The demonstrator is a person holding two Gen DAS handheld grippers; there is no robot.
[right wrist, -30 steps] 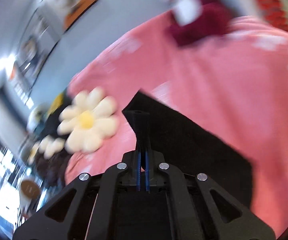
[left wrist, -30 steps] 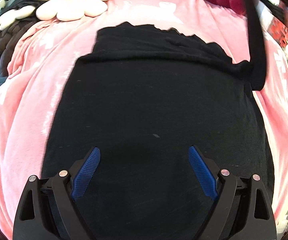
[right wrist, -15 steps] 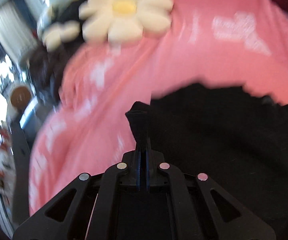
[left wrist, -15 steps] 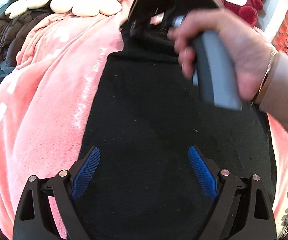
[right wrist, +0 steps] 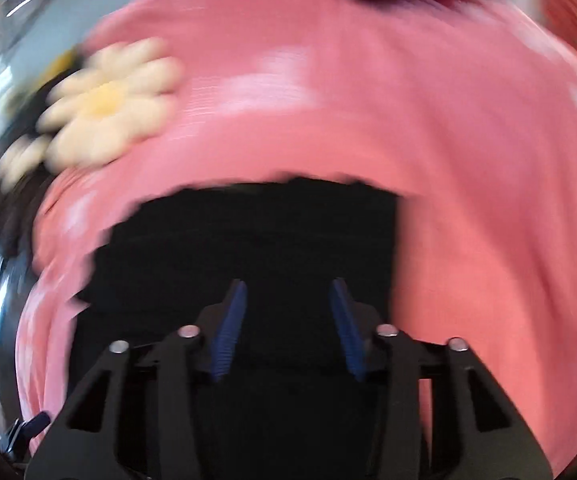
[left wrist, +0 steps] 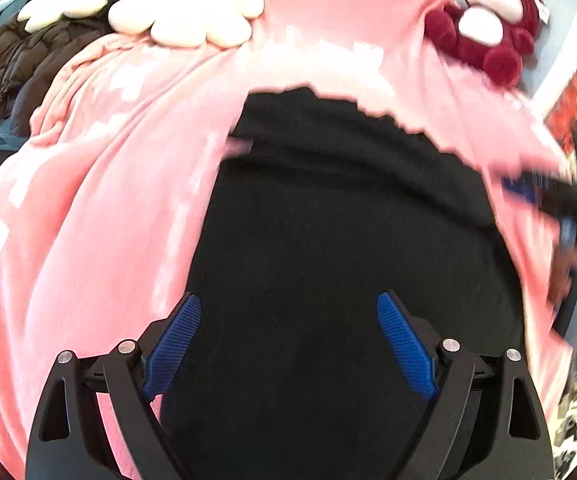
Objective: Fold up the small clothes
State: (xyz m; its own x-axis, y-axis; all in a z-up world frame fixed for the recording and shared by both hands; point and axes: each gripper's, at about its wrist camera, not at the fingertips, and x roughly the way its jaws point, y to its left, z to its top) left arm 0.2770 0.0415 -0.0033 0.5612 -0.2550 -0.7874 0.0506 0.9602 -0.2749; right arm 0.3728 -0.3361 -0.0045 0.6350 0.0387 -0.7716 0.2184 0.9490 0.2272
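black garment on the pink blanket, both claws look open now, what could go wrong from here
1. The right claw has just been opening, with no cloth between its pads, so the freshly laid fold of the black garment may spring back.
2. The pink blanket is soft and rumpled; a low pinch by the left claw could catch it along with the garment.
3. The garment's far edge looks uneven, so the next fold may come out crooked.

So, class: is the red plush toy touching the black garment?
Apart. In the left wrist view the plush toy sits at the far right, and a stretch of bare pink blanket separates it from the garment.
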